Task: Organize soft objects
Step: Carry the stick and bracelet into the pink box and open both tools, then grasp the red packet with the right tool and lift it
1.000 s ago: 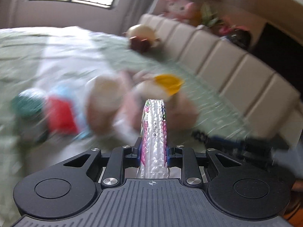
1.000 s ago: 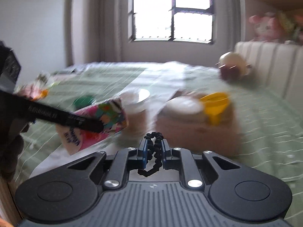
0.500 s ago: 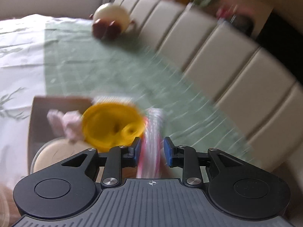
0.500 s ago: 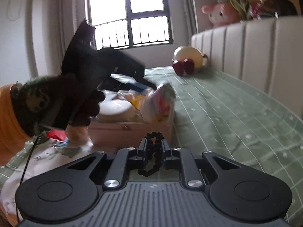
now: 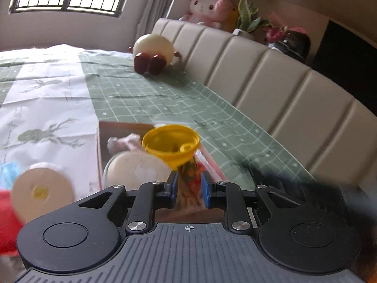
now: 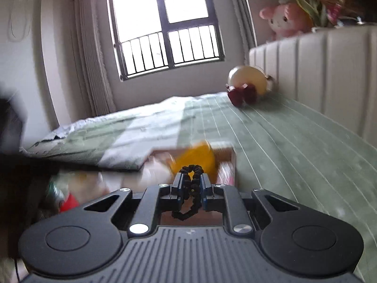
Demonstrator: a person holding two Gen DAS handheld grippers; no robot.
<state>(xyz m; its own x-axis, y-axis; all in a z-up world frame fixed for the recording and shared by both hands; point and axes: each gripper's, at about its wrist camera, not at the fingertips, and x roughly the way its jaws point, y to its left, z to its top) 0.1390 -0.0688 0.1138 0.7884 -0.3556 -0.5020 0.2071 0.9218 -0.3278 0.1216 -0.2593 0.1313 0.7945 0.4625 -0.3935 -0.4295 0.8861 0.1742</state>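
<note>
Left gripper point(image 5: 188, 184) gaping over colourful foil snack packet point(image 5: 189, 173); right gripper point(image 6: 191, 186) clamping black beaded hair tie point(image 6: 192, 188). We're advising lowering it squarely over the open cardboard box point(image 5: 101, 146).

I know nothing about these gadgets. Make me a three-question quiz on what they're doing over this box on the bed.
1. True or false: the right gripper is shut on a black scrunchie.
2. What sits in the box just ahead of the left gripper?
A. yellow funnel
B. blue kettle
C. glass jar
3. Fill in: between the left gripper's fingers, which stand apart, lies a colourful ____.

Key
1. True.
2. A, the yellow funnel.
3. Packet, just below the funnel; whether the fingers touch it cannot be told.
</note>
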